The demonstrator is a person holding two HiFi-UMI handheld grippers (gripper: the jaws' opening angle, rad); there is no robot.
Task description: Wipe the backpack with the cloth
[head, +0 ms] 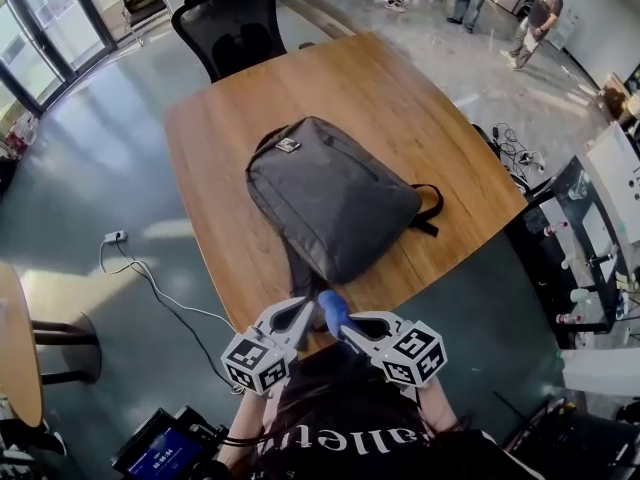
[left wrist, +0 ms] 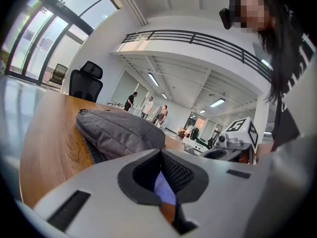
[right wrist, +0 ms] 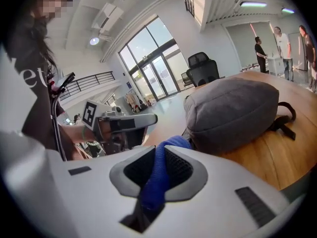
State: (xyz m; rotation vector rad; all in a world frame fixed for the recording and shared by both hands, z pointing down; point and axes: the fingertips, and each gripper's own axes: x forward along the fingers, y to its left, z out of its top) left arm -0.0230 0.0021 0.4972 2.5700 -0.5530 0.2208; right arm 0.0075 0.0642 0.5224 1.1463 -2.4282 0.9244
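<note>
A grey backpack (head: 330, 198) (left wrist: 119, 128) (right wrist: 230, 110) lies flat in the middle of the wooden table (head: 400, 98). Both grippers hover side by side at the table's near edge, just short of the backpack's near end. My right gripper (head: 350, 326) (right wrist: 161, 150) is shut on a blue cloth (head: 332, 310) (right wrist: 157, 180), which sticks up past its tips. My left gripper (head: 305, 313) (left wrist: 161, 155) has its jaws together, close beside the cloth; a pale bluish patch shows in the gap behind its tips. In the right gripper view it looks apart from the cloth.
A black office chair (head: 235, 18) stands at the table's far end. A power strip with its cable (head: 115, 236) lies on the floor to the left. A desk with equipment (head: 600, 228) is on the right. People (head: 540, 13) stand far back.
</note>
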